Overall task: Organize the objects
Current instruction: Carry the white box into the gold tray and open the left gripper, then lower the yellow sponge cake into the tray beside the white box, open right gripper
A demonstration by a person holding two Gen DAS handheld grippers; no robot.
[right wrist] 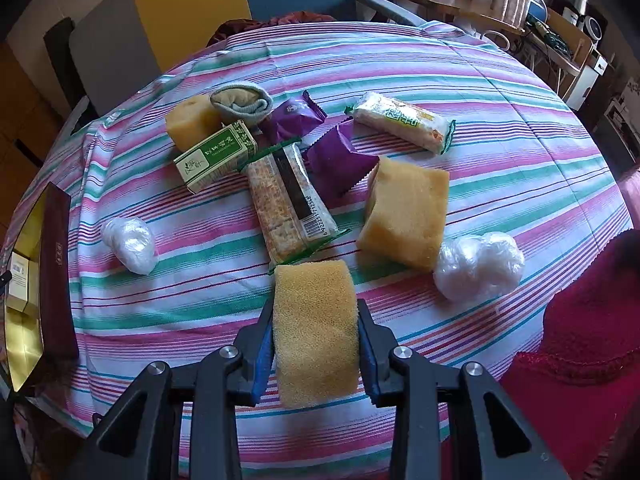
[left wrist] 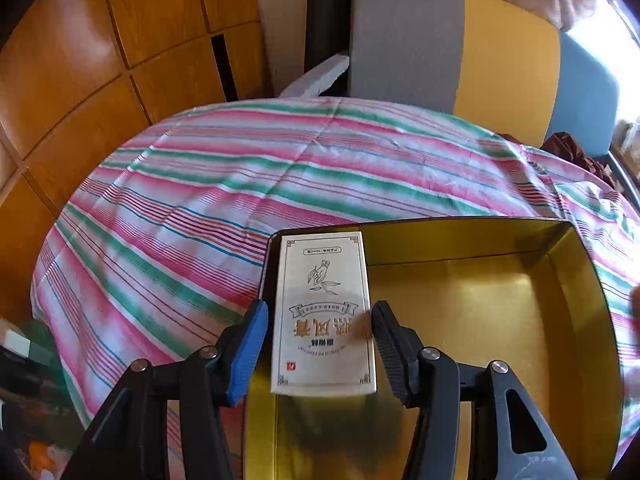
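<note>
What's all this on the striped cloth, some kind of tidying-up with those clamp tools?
Yes, a person is sorting items into a gold-lined box using two tools. The left hand-held gripper straddles a white tea carton lying in the box's corner, with gaps on both sides. The right hand-held gripper squeezes a yellow sponge above the striped tablecloth. Snack packets, other sponges and plastic-wrap balls wait on the cloth.

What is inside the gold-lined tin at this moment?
One cream box lies flat against the left wall of the gold-lined tin; the rest of the floor shows bare gold. The near part is covered by the left gripper.
</note>
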